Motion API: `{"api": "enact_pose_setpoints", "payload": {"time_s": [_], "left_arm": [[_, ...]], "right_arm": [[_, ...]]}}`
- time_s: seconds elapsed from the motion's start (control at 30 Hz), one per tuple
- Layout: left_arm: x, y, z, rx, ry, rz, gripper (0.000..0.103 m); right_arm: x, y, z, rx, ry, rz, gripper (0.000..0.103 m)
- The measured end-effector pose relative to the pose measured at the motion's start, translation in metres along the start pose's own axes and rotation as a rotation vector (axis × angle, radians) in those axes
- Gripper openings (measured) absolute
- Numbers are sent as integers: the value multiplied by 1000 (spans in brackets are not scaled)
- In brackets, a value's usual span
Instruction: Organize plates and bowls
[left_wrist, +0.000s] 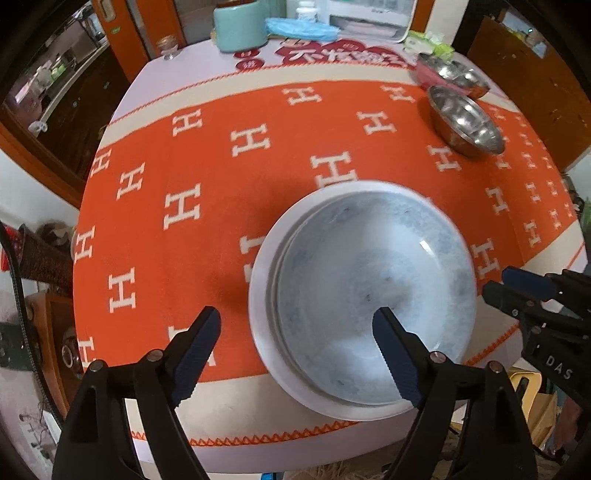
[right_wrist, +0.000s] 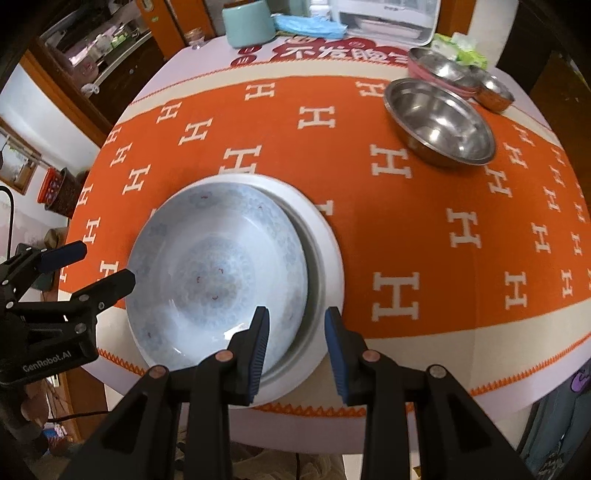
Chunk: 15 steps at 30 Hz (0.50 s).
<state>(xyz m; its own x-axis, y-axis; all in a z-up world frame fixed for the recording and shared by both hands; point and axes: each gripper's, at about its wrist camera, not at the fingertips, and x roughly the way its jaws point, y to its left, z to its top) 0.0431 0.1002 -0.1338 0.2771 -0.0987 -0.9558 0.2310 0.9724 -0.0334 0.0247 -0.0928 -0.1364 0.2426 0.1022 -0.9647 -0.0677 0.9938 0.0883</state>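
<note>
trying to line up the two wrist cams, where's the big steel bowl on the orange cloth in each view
Left wrist view: the big steel bowl sits upper right, near the far right edge of the orange cloth.
Right wrist view: the same bowl sits upper right, larger and closer to centre.
Shared landmark: the blue patterned plate stacked on a white plate, in front of the bowl in both.
</note>
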Motion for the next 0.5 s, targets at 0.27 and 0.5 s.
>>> {"api": "enact_pose_setpoints", "payload": {"time_s": [0.27, 0.5], "left_arm": [[-32, -12, 5, 13, -68, -46, 83], [-50, -11, 9, -64, -104, -55, 83]], "right_arm": [[-27, -5, -5, 8, -58, -14, 31], [-46, -6, 1, -72, -128, 71, 31]]}}
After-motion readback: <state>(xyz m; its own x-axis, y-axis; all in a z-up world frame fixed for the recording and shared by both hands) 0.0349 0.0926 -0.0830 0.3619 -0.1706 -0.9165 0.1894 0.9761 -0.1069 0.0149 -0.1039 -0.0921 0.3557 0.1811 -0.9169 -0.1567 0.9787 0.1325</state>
